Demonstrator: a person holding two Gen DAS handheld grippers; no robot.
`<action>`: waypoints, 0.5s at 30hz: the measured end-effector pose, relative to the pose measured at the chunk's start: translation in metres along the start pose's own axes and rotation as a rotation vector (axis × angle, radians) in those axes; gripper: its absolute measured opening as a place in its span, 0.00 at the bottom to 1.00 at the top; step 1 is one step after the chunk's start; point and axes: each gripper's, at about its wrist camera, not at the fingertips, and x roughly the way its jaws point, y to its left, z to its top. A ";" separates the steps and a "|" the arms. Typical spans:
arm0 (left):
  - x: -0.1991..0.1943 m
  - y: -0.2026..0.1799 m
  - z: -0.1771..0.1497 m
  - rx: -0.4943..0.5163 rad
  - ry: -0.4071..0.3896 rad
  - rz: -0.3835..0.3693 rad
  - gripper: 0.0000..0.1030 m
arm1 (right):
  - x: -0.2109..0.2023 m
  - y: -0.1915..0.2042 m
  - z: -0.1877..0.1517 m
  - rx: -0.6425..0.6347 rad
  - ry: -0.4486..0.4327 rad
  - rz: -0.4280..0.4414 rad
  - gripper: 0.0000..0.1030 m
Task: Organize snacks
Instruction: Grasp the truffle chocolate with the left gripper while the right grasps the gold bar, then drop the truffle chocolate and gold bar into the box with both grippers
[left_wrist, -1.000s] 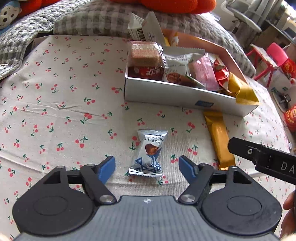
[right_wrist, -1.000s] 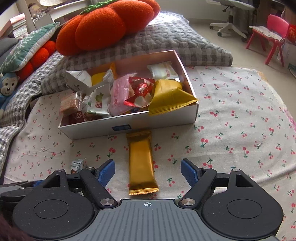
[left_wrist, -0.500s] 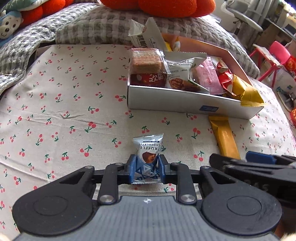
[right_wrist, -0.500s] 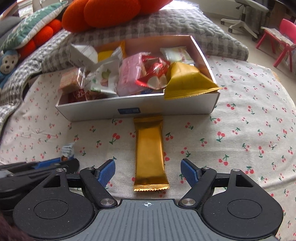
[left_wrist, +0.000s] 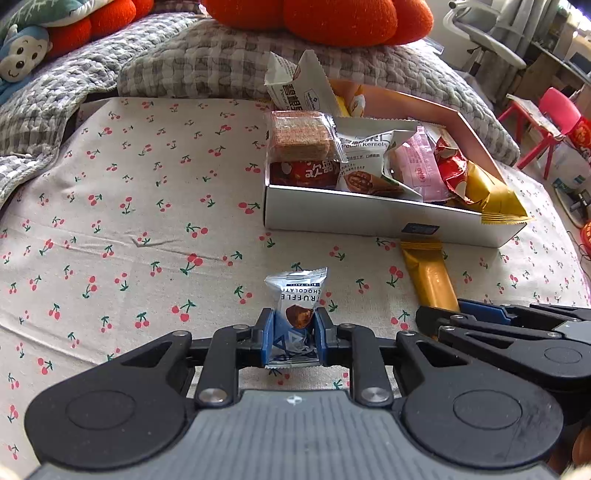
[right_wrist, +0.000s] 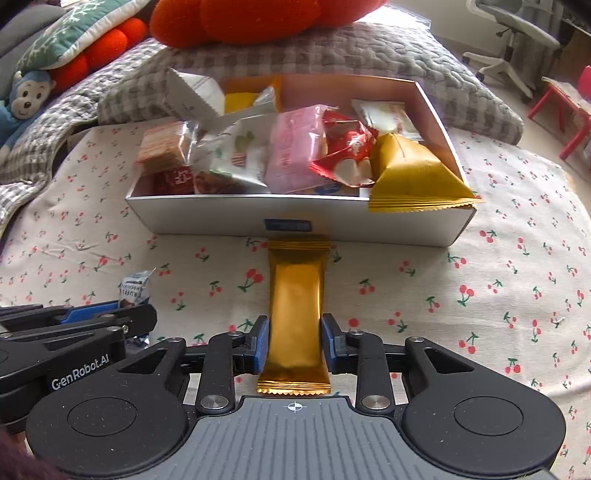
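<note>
The white cardboard box is nearly full, and the last two snacks are gripped: the left gripper clenches the silver-blue truffle packet, while the right gripper, whose jaws have just been closing, grasps the long golden foil bar.

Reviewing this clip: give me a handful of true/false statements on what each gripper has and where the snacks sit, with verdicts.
1. The left gripper is shut on the silver truffle packet. True; its jaws have just closed.
2. The right gripper hangs open over bare cloth. False: its jaws have just closed on the gold bar.
3. The gold bar's far end lies at the front wall of the white box. True.
4. The white box is empty. False: it is crowded with wrapped snacks.
5. The truffle packet already lies inside the box. False: it is on the cherry-print cloth, in front of the box.
</note>
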 end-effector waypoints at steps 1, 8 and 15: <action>0.000 0.000 0.000 -0.002 -0.001 -0.002 0.20 | 0.000 -0.001 0.001 0.011 0.003 0.014 0.27; -0.004 0.003 0.002 -0.014 -0.008 -0.011 0.20 | -0.005 -0.004 0.001 0.058 0.006 0.069 0.27; -0.008 0.008 0.005 -0.034 -0.018 -0.021 0.20 | -0.017 -0.005 0.000 0.091 -0.018 0.118 0.27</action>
